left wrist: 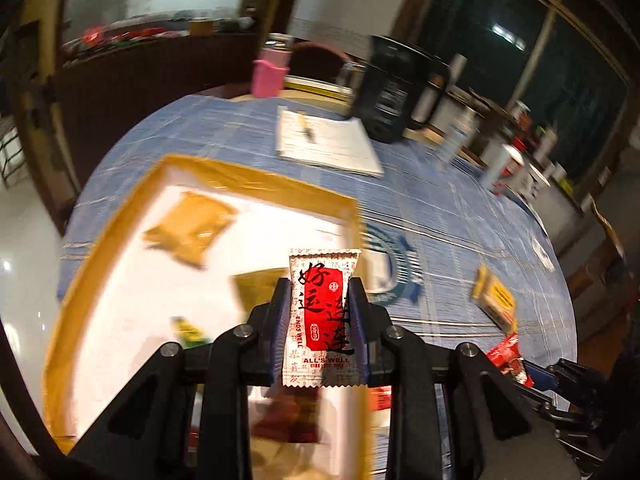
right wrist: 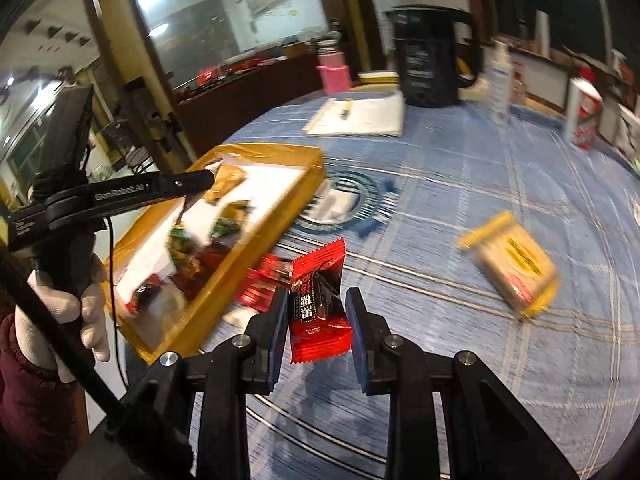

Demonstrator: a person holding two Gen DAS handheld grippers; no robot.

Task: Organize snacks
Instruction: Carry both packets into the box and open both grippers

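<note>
Snack packet (left wrist: 322,316) between hand-held gripper (left wrist: 320,292) fingers

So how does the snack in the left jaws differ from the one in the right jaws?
The white sachet with a red panel is pale, with black script and "ALL'S WELL" printed on it; the glossy red packet is red with black markings. The white sachet sits over the yellow-rimmed tray; the red packet hangs over the blue checked tablecloth. Both are small sealed wrappers with crimped ends, held upright.
</note>
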